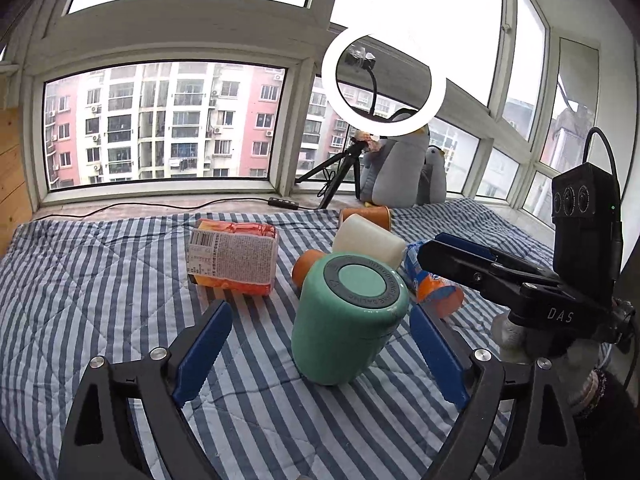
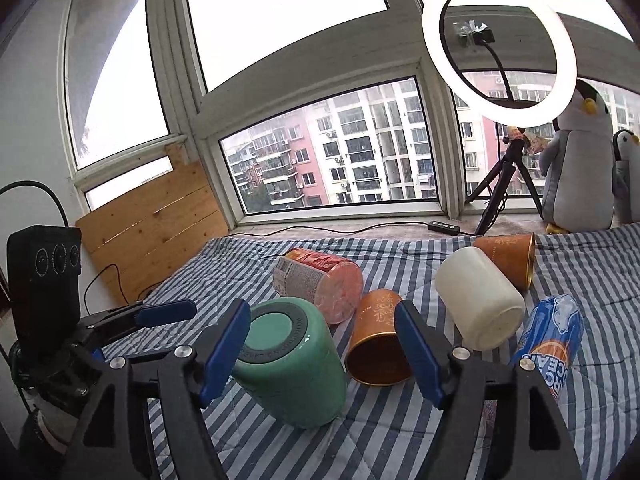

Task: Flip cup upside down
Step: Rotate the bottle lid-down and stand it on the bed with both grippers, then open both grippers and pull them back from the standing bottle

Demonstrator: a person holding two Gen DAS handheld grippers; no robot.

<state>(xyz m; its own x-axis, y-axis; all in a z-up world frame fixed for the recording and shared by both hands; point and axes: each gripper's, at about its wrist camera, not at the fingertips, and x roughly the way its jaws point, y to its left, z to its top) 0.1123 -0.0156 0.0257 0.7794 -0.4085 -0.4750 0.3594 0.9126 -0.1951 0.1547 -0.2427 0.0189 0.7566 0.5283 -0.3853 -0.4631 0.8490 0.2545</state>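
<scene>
On the striped quilt point(image 1: 100, 300), the green cup point(image 1: 347, 320) is standing base-up and slightly tilted. You are holding the left gripper point(image 1: 320, 352) spread around it, not touching; the right gripper point(image 2: 320, 348) is spread beside it, white cup point(image 2: 478, 304) lying behind.

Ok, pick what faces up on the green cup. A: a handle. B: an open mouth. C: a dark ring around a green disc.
C: the green cup stands on the striped quilt with a dark ring and green disc on top, between the open left gripper.
</scene>
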